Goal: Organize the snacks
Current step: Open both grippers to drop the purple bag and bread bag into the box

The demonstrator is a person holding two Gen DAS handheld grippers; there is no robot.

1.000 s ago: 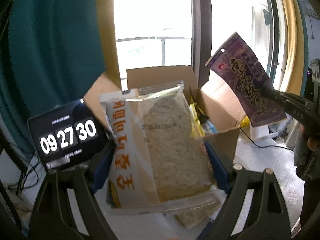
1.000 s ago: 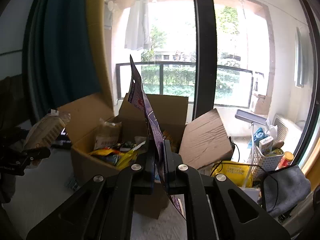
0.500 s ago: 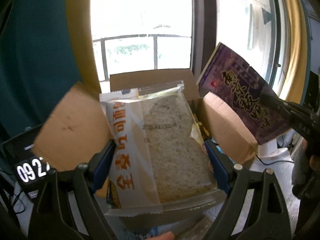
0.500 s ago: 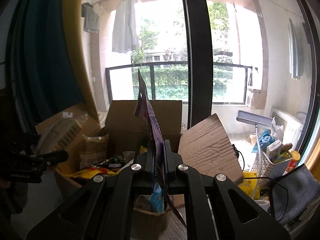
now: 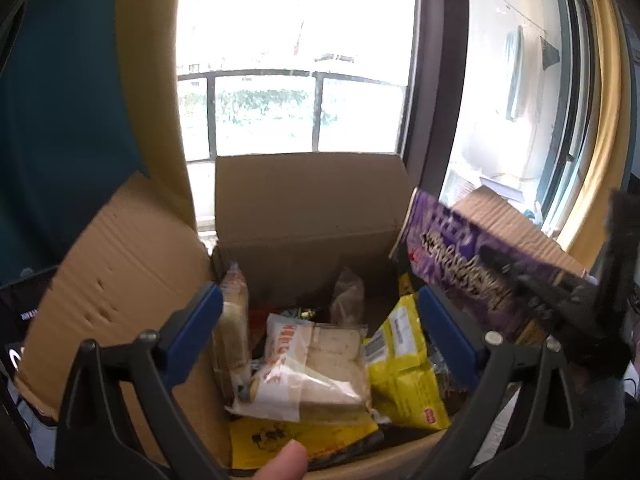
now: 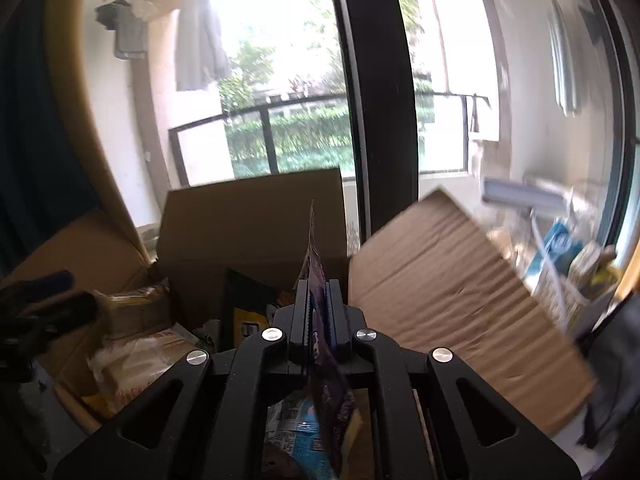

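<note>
Left jaws: the left gripper (image 5: 320, 320) is spread wide and holds nothing. Its jaws have just been opening, and the bread bag is no longer between them.

Bread bag: the clear bag of sliced bread (image 5: 308, 368) lies flat in the cardboard box (image 5: 308, 208), below and between the 2 blue pads (image 5: 192, 332) but apart from them. Its long side runs left to right across the left wrist view, with the printed end on the left.

Right jaws: the right gripper (image 6: 318, 312) is pressed together, pinching the purple snack packet (image 6: 314, 276) near its lower half.

Purple packet: it stands on edge, thin as a card in the right wrist view. Its long side points up and away toward the back wall of the box, and its top leans a little left. It hangs over the right side of the open box.

What turns the next move: I think the packet must go down into the box. The box opening lies right under and ahead of the right jaws, so the right hand is the one to do it.

Room in the box: the yellow snack bag (image 5: 404, 364) sits just under the packet. The right flap (image 6: 460, 304) leans outward, clear of the way.

Thumb: 1 fingertip (image 5: 286, 462) shows at the bottom of the left wrist view.
</note>
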